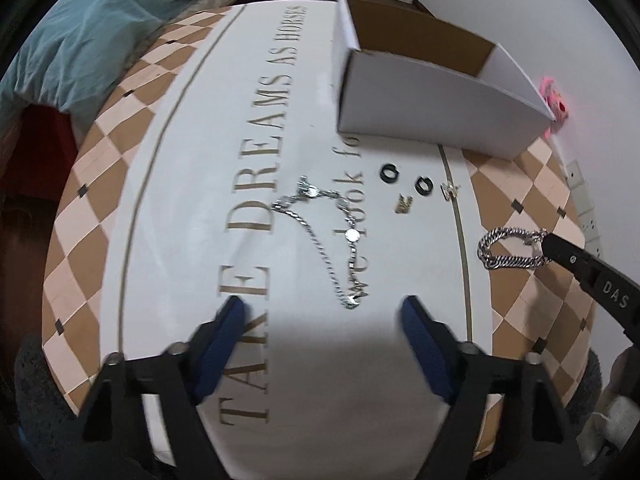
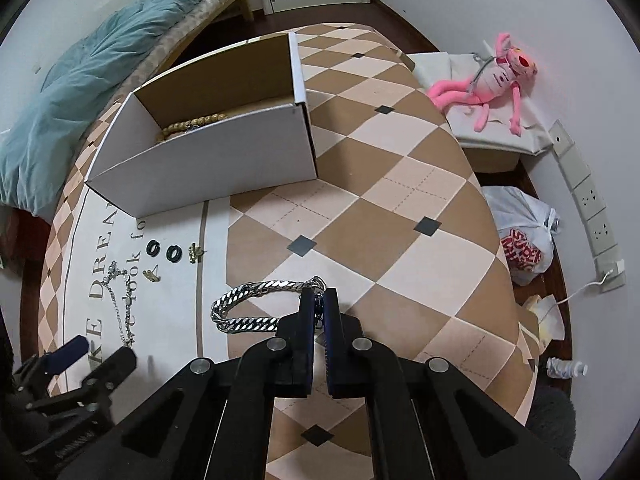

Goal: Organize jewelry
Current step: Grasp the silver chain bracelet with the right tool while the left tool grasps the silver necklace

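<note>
The right gripper point(image 2: 319, 300) is clenched on the clasp end of a heavy silver curb-link chain bracelet point(image 2: 248, 304), which lies looped on the checked brown-and-cream tablecloth point(image 2: 400, 208), near the seam where the checks meet the cloth's white lettered panel point(image 1: 192, 184) and toward the near edge of the table. The rest of the bracelet appears to rest on the cloth, so the lift has not begun.

The left gripper point(image 1: 320, 312) hangs with its blue-padded fingers point(image 1: 228, 320) released and apart, above the near end of a thin silver chain necklace with small round charms point(image 1: 340, 240) that trails across the panel. Nothing is between the pads yet.

Farther in, two small black rings point(image 1: 390, 172), a small gold piece point(image 1: 403, 205) and another small pale trinket point(image 1: 450, 190) lie in a loose row just before the open white cardboard box with a brown inside point(image 2: 224, 152), which stands toward the far edge. A string of tan wooden beads point(image 2: 192, 126) already lies in it.

The step in hand looks like picking up: one piece gripped, a second being approached. Next, the right hand would need to raise the bracelet clear of the cloth and carry it over the box's near wall before letting go; being heavy and gripped at one end only, it may swing or slip. The left needs to sink further and pinch the thin necklace flat against the cloth.
</note>
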The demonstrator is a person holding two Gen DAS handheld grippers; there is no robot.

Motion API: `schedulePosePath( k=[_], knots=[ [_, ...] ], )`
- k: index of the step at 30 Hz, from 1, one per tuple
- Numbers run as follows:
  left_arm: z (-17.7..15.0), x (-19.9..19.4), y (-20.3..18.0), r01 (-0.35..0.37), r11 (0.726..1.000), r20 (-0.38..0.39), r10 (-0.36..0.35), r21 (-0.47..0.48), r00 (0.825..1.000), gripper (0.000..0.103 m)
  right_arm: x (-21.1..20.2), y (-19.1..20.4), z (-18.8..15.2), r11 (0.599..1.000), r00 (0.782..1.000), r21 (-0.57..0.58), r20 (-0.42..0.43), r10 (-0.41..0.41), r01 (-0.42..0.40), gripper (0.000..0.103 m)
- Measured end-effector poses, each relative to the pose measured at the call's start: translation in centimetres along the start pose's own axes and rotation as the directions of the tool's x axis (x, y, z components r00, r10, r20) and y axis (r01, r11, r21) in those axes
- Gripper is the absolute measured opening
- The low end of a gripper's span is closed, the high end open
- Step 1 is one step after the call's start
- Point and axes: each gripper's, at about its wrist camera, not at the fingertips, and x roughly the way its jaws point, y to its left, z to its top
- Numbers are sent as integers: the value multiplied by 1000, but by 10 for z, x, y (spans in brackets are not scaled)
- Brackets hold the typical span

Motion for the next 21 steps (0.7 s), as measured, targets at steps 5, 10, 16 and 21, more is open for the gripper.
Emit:
schedulePosePath(
  k=[5,10,16,21],
  knots=[
    [4,0,-19,-40,994,49,35,103,998,21,4,-2,-4,1000,1000,13,-14,5,-5,4],
    [15,-1,-17,50,996,42,-54,79,998,0,0,-1,-5,1000,1000,13,-6,15,-15,4],
    [29,-31,5,121,992,106,-123,24,987,0,-20,3,1,998,998,9,37,54,-55,4],
    [40,-62,17,171,985,156,-166,-13,974,0,-36,9,10,995,993,5,69,99,-99,4]
  ],
)
